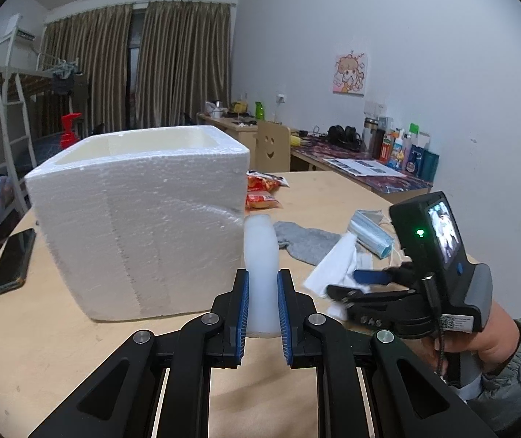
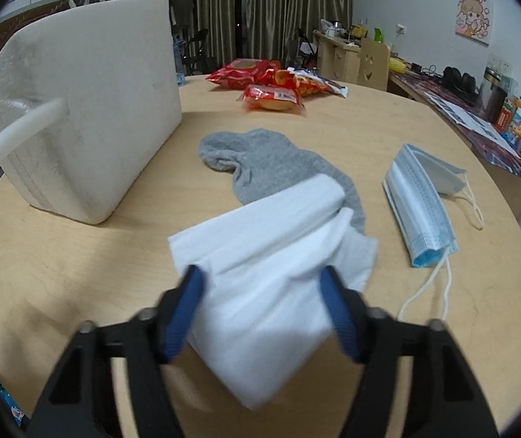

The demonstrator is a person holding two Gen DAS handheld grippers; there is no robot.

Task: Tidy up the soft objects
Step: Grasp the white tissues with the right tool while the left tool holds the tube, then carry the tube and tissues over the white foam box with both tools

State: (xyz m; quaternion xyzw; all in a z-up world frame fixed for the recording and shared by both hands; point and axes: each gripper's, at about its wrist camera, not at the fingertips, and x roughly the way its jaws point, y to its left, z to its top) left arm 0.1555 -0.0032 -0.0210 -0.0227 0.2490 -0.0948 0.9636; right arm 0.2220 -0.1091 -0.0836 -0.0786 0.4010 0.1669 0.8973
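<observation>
A folded white tissue (image 2: 271,292) fills the foreground of the right wrist view, bracketed by the right gripper (image 2: 262,310), whose blue pads sit at either flank with the jaws spread wide; whether they are pressing it cannot be told through the blur. Its long axis runs toward 1 o'clock, over a grey sock (image 2: 260,162). The foam box (image 2: 85,116), the likely destination, is seen at 10 o'clock. The left gripper (image 1: 263,306) is clenched on a translucent white silicone strip (image 1: 260,255), pointing to 12 o'clock beside the box.
</observation>
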